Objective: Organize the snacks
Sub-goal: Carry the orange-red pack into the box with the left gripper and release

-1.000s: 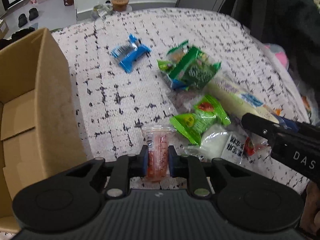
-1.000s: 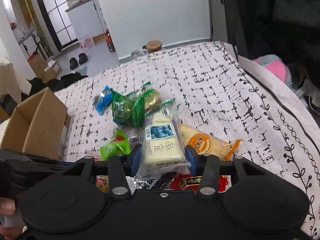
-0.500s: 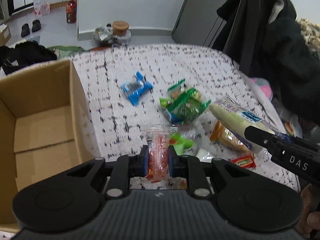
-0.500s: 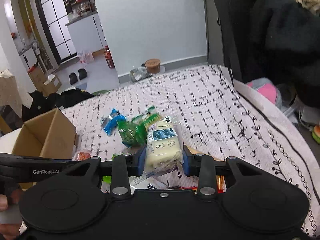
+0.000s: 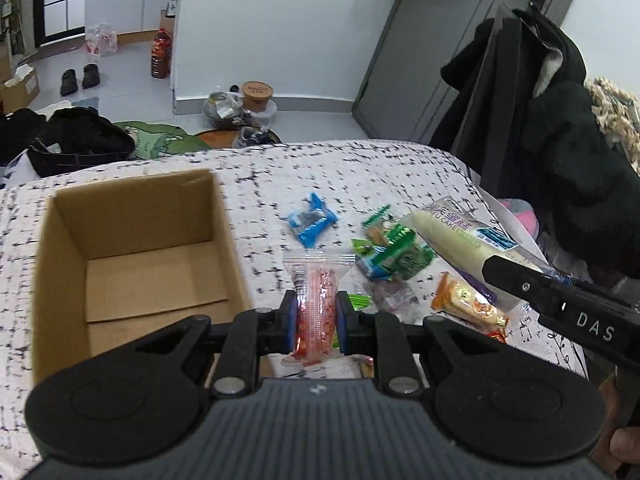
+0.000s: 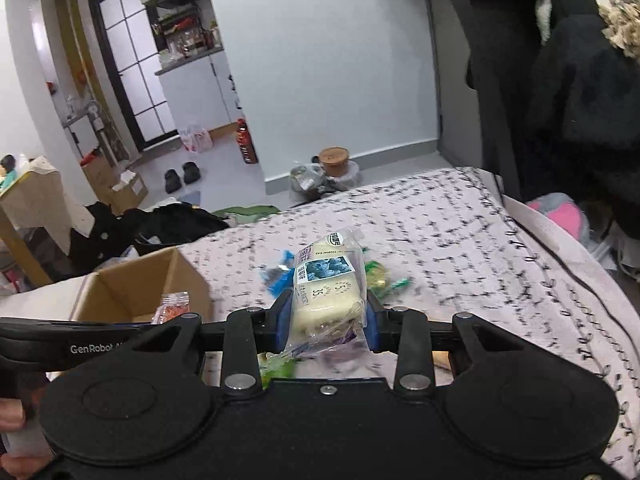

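Snacks, carry step: I've got one pack in each gripper, both lifted off the speckled white cloth [image 5: 132, 208], headed for the open brown cardboard box [image 5: 132, 248].

L wrist view: left gripper [image 5: 316, 320] clamped on a clear zip bag of red-orange snack [image 5: 318, 300]; box sits just left of the fingers, empty inside. Loose packs lie ahead-right: blue wrapper [image 5: 312, 224], green packets [image 5: 394, 250], orange pack [image 5: 468, 300].

R wrist view: right gripper [image 6: 326, 320] pinching a cream cake bar in clear wrap w/ blueberry label [image 6: 328, 288]. Only here the label faces me; box interior mostly hidden.

Next, I reckon: swing left, get over the box, then let go.
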The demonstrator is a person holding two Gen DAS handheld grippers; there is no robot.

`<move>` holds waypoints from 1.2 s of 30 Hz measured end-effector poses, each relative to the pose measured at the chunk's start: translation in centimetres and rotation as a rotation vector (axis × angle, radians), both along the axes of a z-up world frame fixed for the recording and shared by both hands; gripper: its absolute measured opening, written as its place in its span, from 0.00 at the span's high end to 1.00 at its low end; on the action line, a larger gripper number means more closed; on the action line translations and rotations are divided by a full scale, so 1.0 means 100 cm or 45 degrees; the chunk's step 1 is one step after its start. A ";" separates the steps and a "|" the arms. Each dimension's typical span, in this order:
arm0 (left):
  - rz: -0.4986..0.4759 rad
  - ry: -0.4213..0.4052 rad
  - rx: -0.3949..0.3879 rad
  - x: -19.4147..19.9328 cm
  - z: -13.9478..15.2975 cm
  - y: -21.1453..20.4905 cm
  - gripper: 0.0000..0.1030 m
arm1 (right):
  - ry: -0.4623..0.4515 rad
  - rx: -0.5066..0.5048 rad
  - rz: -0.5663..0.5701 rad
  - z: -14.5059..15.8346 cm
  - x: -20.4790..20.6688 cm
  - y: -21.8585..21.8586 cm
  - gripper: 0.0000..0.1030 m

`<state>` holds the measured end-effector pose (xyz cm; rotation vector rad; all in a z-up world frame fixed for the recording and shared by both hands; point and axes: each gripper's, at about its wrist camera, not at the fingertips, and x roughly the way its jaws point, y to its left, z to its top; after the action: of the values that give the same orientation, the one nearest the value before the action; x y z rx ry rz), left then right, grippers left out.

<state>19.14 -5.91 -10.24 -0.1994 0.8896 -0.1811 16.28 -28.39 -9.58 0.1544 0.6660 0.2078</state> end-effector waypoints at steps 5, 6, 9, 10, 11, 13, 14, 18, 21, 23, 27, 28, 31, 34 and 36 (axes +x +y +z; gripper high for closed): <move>0.044 0.004 -0.019 -0.004 0.006 0.023 0.82 | -0.018 0.030 0.049 0.005 -0.002 0.023 0.67; 0.048 0.002 -0.014 -0.004 0.008 0.027 0.82 | -0.021 0.035 0.056 0.005 -0.003 0.027 0.66; 0.067 -0.005 0.009 -0.004 0.010 0.039 0.82 | -0.029 0.049 0.083 0.006 0.000 0.039 0.66; 0.072 -0.003 0.011 -0.005 0.011 0.045 0.82 | -0.031 0.055 0.093 0.007 0.001 0.044 0.66; 0.077 -0.002 0.016 -0.005 0.011 0.050 0.82 | -0.032 0.060 0.098 0.006 0.002 0.045 0.66; 0.088 -0.002 0.036 -0.005 0.011 0.058 0.82 | -0.035 0.073 0.111 0.006 0.004 0.053 0.66; 0.094 0.000 0.042 -0.005 0.011 0.062 0.82 | -0.036 0.079 0.116 0.006 0.003 0.057 0.66; 0.124 0.014 0.054 -0.005 0.006 0.080 0.82 | -0.039 0.100 0.149 0.004 0.004 0.075 0.66; 0.143 0.026 0.048 -0.005 0.000 0.092 0.82 | -0.035 0.103 0.184 0.002 0.005 0.091 0.66; 0.158 0.028 0.038 -0.004 -0.004 0.100 0.82 | -0.034 0.099 0.203 -0.001 0.006 0.101 0.66; 0.182 0.034 0.010 0.000 -0.012 0.113 0.82 | -0.023 0.084 0.237 -0.007 0.012 0.118 0.66; 0.190 0.038 0.001 0.002 -0.014 0.116 0.82 | -0.019 0.080 0.243 -0.008 0.014 0.122 0.66; 0.215 0.050 -0.016 0.009 -0.018 0.122 0.82 | -0.013 0.080 0.253 -0.010 0.021 0.133 0.66; 0.210 0.038 -0.013 0.012 -0.017 0.123 0.82 | -0.016 0.078 0.254 -0.012 0.027 0.139 0.66; 0.216 0.036 -0.018 0.014 -0.018 0.125 0.82 | -0.019 0.066 0.253 -0.013 0.030 0.145 0.65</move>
<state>20.50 6.58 -12.06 -0.2900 0.8953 -0.0265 19.28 -13.84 -10.91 0.1362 0.6615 0.4172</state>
